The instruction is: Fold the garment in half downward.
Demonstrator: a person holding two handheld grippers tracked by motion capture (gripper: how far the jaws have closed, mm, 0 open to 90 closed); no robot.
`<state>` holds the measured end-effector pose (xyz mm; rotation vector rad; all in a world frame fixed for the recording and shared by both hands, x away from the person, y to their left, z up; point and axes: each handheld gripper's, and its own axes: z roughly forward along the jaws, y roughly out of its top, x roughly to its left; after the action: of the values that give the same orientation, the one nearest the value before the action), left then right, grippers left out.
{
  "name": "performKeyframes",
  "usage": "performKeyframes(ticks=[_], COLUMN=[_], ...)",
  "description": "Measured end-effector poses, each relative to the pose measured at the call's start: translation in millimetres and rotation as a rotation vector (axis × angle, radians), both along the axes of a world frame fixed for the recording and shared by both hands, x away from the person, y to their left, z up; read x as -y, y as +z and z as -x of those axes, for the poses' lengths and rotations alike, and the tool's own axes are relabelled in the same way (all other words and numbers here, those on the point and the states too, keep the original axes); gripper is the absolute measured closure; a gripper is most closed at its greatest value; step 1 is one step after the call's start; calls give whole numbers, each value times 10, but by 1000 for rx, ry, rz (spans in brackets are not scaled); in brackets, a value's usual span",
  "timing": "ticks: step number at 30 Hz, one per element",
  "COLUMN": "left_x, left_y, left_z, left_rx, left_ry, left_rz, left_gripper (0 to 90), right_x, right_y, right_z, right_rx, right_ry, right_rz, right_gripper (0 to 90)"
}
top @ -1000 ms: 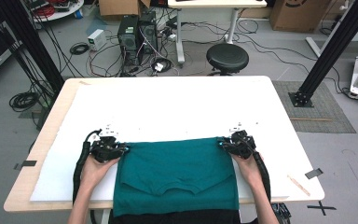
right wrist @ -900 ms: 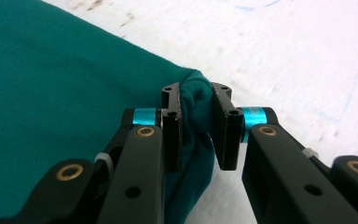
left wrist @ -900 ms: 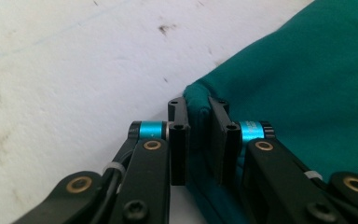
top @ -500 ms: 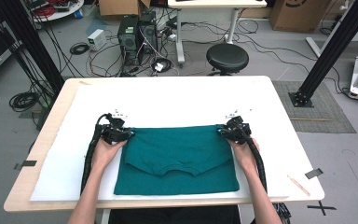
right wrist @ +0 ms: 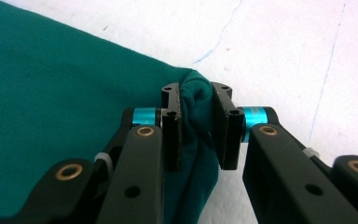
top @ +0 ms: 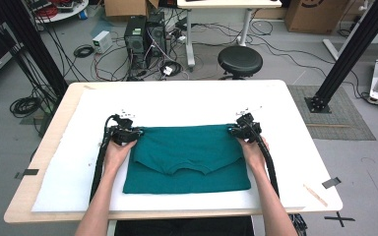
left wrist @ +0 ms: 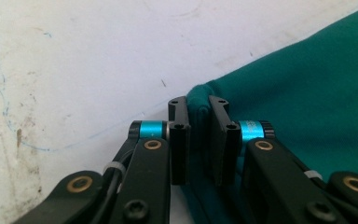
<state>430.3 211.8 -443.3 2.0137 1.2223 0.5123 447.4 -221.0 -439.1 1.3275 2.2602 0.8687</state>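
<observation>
step: folding teal shirt (top: 187, 157) on white table cover (top: 177, 101) | left gripper (left wrist: 198, 109) pinches one far corner, right gripper (right wrist: 196, 93) the other | advice: keep edge taut, lower both together, align hems

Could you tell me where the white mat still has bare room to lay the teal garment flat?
Bare mat lies beyond the teal garment, and in strips left and right of it. The near edge is crowded by forearms, garment, the left tongs and right tongs.
</observation>
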Motion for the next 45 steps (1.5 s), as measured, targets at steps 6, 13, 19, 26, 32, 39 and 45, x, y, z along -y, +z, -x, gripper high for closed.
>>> performKeyframes(ticks=[6,13,19,26,32,39,45], left_x=[34,25,-48,-121,-178,-145,-128], left_y=[54,56,94,207,245,162,27], left_z=[-143,-166,-96,245,604,908,963], left_rx=[-43,-54,-35,21,11,-6,-43], left_ry=[-8,3,46,-19,-74,-151,-149], left_rz=[-42,-35,-28,25,41,67,54], left_gripper=[793,773,512,479,479,485,502], right_x=[-25,5,99,194,193,267,412], right_y=[7,-7,6,67,181,116,-4], right_z=[-69,-91,-67,226,583,959,1056], right_rx=[3,-7,-19,6,67,115,103], right_ry=[-6,-15,-81,-38,43,91,51], right_rz=[13,-15,-48,-92,-89,-162,-217], right_gripper=[765,696,396,353,354,360,361])
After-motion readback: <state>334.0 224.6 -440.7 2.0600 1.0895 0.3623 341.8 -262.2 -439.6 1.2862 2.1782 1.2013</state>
